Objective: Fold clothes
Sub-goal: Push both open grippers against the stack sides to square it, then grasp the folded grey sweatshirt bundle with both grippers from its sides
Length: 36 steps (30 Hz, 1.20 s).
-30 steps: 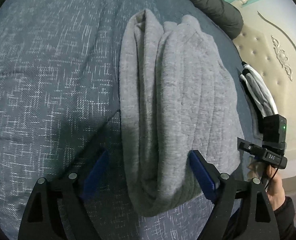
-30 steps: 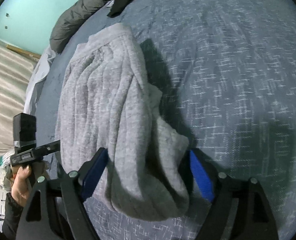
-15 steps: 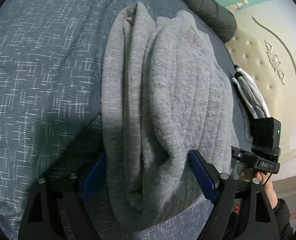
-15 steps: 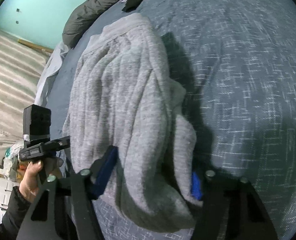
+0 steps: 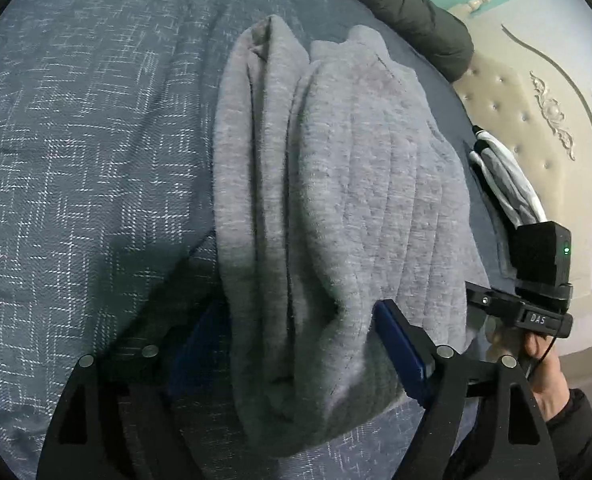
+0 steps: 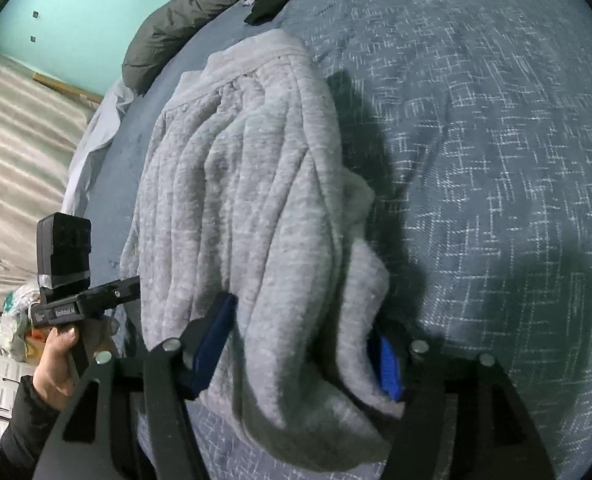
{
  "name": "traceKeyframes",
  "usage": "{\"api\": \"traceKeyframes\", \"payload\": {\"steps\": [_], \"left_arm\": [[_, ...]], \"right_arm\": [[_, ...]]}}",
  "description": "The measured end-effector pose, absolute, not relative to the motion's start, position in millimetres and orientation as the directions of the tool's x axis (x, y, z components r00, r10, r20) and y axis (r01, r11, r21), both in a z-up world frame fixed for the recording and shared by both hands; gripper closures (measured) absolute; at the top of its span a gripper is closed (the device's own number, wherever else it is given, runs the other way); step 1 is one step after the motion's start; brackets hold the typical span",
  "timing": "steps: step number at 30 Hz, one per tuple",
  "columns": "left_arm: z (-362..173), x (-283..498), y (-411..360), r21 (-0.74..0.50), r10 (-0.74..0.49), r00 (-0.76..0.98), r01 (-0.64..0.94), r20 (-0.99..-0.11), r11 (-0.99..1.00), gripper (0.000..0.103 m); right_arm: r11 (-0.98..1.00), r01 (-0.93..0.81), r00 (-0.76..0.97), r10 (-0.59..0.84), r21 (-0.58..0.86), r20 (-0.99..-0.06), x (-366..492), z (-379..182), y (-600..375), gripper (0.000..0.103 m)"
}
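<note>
A grey knit garment, folded into a long thick bundle, lies on the blue patterned bedspread. My left gripper straddles one end; the bundle fills the gap, and the right blue pad dents the cloth while the left pad is half hidden in shadow. At the opposite end my right gripper is squeezed in on the garment, whose loose end sags below the fingers. Each view shows the other gripper held in a hand.
A dark padded jacket and black clothing lie at the far side of the bed. A cream tufted headboard and a white-and-grey cloth are on the right in the left wrist view. The right wrist view shows a teal wall and a white sheet.
My right gripper's fingers have drawn closer together on the garment's end. The left gripper's fingers have narrowed slightly as the bundle came to fill the gap between them.
</note>
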<state>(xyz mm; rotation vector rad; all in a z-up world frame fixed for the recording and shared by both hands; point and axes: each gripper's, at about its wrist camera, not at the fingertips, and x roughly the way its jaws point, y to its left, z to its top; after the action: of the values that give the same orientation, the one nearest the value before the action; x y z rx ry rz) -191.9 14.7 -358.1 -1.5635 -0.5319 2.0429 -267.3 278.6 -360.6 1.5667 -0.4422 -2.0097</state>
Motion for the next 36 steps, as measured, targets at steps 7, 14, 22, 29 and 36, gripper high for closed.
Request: {"api": "traceKeyframes", "payload": {"steps": [7, 14, 22, 29, 36], "left_arm": [[-366.3, -194.9, 15.0, -0.642, 0.657, -0.203, -0.143, -0.726, -0.753, 0.018], [-366.9, -193.6, 25.4, -0.645, 0.665, -0.206, -0.16, -0.718, -0.747, 0.019], [-361.5, -216.6, 72.2, -0.663, 0.686, -0.208, -0.175, -0.697, -0.727, 0.035], [-360.6, -233.9, 56.1, -0.68, 0.703, -0.209, -0.178, -0.68, -0.711, 0.042], [-356.6, -234.4, 65.4, -0.675, 0.7, -0.232, -0.187, -0.676, -0.714, 0.045]], "right_arm": [[-0.764, 0.194, -0.164, -0.644, 0.615, -0.748, -270.5, -368.9, 286.4, 0.034], [-0.748, 0.229, -0.15, -0.659, 0.623, -0.737, -272.4, -364.5, 274.5, 0.049], [-0.729, 0.251, -0.157, -0.68, 0.637, -0.717, -273.3, -357.3, 270.0, 0.069], [-0.725, 0.208, -0.156, -0.688, 0.657, -0.709, -274.4, -363.4, 282.8, 0.062], [-0.718, 0.217, -0.176, -0.695, 0.661, -0.697, -272.6, -357.8, 289.2, 0.068]]}}
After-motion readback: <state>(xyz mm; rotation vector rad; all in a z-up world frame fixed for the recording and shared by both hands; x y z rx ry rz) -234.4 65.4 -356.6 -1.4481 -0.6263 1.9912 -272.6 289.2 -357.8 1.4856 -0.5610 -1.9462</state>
